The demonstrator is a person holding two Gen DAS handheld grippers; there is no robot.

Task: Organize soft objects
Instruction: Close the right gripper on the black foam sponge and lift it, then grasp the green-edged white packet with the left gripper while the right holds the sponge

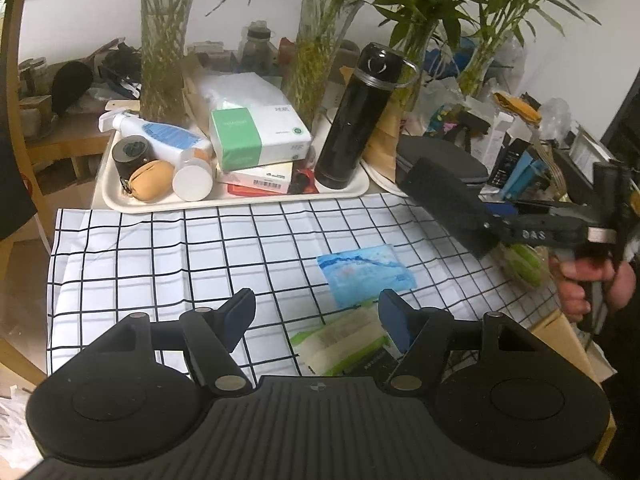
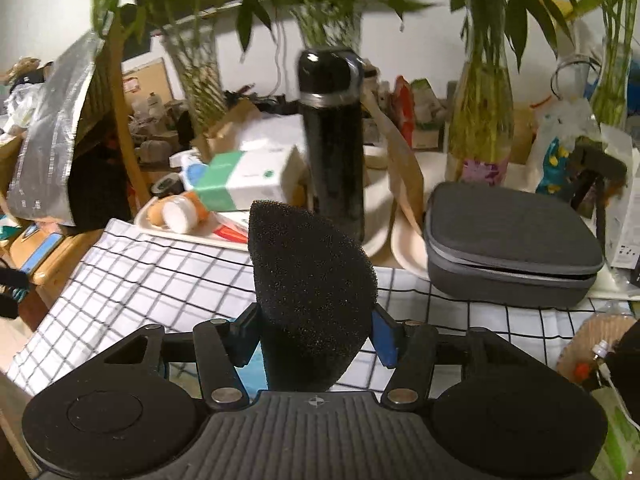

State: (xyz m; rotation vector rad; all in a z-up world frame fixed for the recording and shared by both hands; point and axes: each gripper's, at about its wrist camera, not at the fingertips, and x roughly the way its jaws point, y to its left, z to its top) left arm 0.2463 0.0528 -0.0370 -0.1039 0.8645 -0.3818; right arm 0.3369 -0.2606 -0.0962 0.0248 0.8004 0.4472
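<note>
While R gripper (image 2: 314, 336) clamps black sponge (image 2: 310, 280), L gripper (image 1: 316, 316) seems open.

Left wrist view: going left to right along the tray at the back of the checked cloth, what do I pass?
Black tape roll → tan pouch → white bottle lying down → green-and-white box → black flask standing upright, at the right end of the white tray.
</note>
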